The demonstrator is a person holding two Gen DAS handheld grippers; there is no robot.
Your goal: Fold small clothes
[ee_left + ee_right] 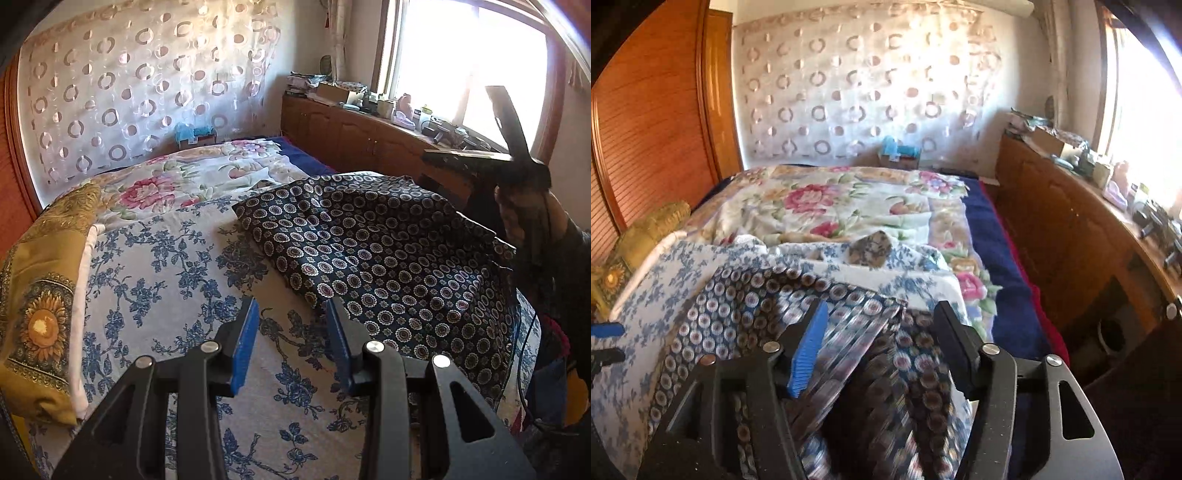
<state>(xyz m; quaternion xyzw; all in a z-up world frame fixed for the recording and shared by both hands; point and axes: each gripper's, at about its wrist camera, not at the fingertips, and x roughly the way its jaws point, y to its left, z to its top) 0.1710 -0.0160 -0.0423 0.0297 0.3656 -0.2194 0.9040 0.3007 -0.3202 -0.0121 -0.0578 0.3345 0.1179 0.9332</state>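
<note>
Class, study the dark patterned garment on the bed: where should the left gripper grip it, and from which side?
Probably at the patterned garment's near corner, just ahead of the open left gripper. Come in low from the bedsheet side: that corner's edge lies exposed on the flat sheet, so one finger could slide under.

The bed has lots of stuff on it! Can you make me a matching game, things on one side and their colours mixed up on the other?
Things:
1. garment
2. pillow
3. bed sheet
4. gripper pads

Colours:
A. white with blue flowers
B. plain bright blue
C. dark navy with little round flowers
D. golden yellow with a sunflower

Pairs: 1-C, 2-D, 3-A, 4-B
</note>
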